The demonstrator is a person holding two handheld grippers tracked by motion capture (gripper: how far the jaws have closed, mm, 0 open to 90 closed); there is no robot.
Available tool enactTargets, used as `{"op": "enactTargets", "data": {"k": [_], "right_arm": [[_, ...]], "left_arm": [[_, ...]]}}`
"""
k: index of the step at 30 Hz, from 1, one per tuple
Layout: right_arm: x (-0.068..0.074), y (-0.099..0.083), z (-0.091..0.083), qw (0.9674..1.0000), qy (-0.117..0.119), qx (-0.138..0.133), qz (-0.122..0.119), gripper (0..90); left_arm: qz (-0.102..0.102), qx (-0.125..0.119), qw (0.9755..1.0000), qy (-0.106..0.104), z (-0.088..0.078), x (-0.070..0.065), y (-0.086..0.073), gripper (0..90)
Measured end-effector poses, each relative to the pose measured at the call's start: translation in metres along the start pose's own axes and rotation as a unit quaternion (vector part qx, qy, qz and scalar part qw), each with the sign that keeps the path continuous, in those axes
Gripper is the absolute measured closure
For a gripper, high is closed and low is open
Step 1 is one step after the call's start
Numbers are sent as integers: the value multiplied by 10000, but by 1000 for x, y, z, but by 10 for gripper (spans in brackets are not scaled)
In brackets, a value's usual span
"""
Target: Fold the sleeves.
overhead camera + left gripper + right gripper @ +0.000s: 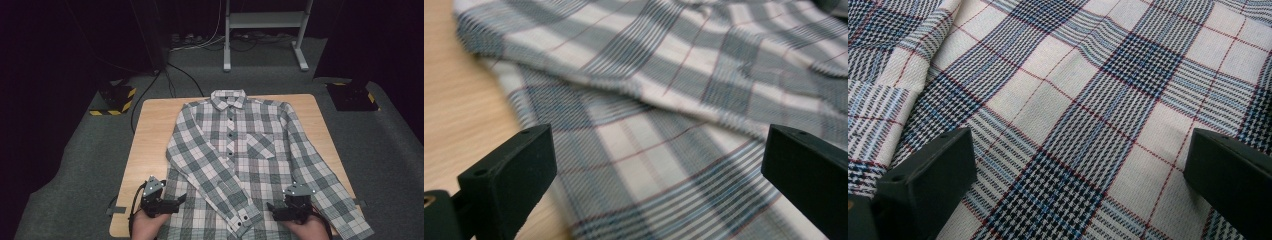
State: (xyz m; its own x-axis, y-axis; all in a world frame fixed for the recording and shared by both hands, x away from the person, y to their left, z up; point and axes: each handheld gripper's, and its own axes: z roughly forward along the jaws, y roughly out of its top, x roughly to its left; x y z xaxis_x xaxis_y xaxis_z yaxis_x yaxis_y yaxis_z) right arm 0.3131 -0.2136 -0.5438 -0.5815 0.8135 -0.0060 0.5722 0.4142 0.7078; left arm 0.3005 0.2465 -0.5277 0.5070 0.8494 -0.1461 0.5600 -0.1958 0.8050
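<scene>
On the table point(150, 130) a shirt point(235, 150) lies under both wide-open, empty grippers point(181, 200) point(270, 206)

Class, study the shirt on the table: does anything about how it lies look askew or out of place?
Yes. The shirt lies flat and buttoned, but its sleeves don't match: one sleeve folds across the front, while the other sleeve runs out past the table edge. Both grippers hover open near the hem.
</scene>
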Motion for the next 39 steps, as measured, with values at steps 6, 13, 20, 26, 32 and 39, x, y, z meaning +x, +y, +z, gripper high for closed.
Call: {"op": "enactTargets", "data": {"k": [6,13,20,26,32,39], "right_arm": [[0,0,0,10000,0,0,2,0],[0,0,0,10000,2,-1,2,0],[-1,0,0,10000,4,-15,19,6],[-2,-2,-6,9995,16,-302,65,2],[-2,-2,-16,9986,-28,-533,1,1],[-3,0,-31,9972,-150,-719,-130,1]], "left_arm": [[21,322,9988,363,-3,13,-11,13],[35,629,9961,610,-2,21,-19,8],[256,736,9936,813,3,14,-19,3],[256,737,9937,810,3,14,-19,2],[263,733,9938,788,3,14,-18,2],[311,751,9940,736,4,14,-17,2]]}}
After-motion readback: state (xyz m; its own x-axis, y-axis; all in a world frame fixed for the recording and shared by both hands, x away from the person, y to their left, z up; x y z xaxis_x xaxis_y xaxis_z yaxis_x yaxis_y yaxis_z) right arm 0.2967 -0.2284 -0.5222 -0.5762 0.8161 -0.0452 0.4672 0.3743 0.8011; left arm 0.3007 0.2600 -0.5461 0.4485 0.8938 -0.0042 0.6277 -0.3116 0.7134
